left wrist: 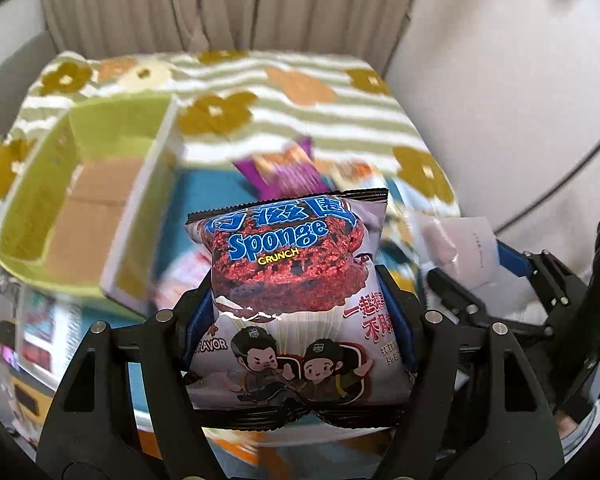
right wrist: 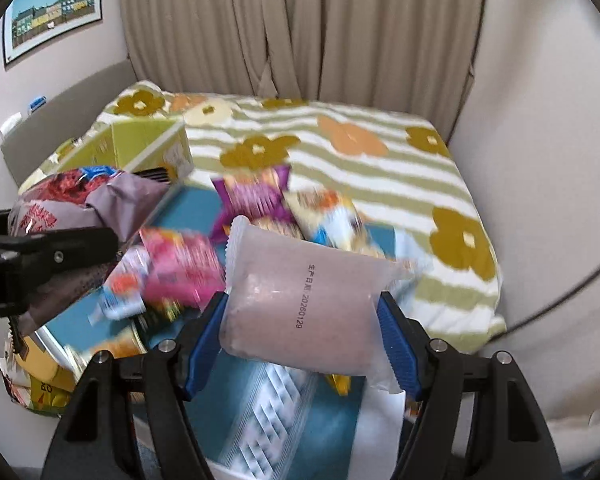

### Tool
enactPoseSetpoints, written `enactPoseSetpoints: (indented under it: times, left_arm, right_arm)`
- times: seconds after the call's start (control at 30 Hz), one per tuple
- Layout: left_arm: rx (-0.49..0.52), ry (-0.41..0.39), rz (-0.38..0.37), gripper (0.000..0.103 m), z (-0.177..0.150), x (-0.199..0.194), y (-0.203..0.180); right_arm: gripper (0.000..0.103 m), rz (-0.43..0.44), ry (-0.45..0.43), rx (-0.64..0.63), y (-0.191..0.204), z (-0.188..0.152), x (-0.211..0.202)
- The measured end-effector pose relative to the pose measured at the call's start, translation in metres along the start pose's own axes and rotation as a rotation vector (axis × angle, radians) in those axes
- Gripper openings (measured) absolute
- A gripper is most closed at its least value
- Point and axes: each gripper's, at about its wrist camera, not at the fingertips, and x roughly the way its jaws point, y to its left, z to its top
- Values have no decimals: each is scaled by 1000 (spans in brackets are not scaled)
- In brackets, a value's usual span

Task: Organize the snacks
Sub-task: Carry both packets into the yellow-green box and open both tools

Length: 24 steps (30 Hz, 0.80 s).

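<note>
Left claw: my left gripper [left wrist: 296,304] is pinching the Sponge Crunch bag [left wrist: 296,280] by its two sides, blue pads pressed into the foil; the bag fills the lower centre of the left wrist frame, print facing me.
Right claw: my right gripper [right wrist: 304,332] is clamped on a pale pink frosted packet [right wrist: 300,304], lower centre of the right wrist frame, date stamp facing up.
Cross view: from the right wrist I see the left gripper [right wrist: 40,264] at the left edge, the same bag [right wrist: 80,208] crumpled in its jaws.
Snack pile: a purple packet [right wrist: 256,196], a pink packet [right wrist: 184,268] and a yellow-and-white one [right wrist: 332,216] lie blurred on a blue sheet [right wrist: 196,204] at mid frame, behind my packet.
Box: a green open cardboard box [left wrist: 76,196] sits at the left of the left wrist frame, brown bottom showing.
Surface: a green-striped flowered blanket [right wrist: 380,176] covers the bed, running to the beige curtain [right wrist: 300,28] at top.
</note>
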Motion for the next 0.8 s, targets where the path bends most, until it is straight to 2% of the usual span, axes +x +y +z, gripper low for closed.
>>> enactPoseSetpoints:
  times: [0.17, 0.4, 0.63, 0.8]
  left_arm:
    - [-43, -46, 24, 69, 39, -9, 66]
    - [-66, -57, 75, 69, 92, -1, 171]
    - [-34, 10, 109, 69, 131, 42, 266]
    - [4, 80, 118, 69, 133, 84, 309]
  right_arm:
    - [68, 40, -42, -4, 32, 58, 11]
    - [68, 72, -15, 32, 99, 127, 50]
    - [68, 89, 9, 45, 177, 176, 99]
    - [68, 99, 57, 65, 220, 186, 130]
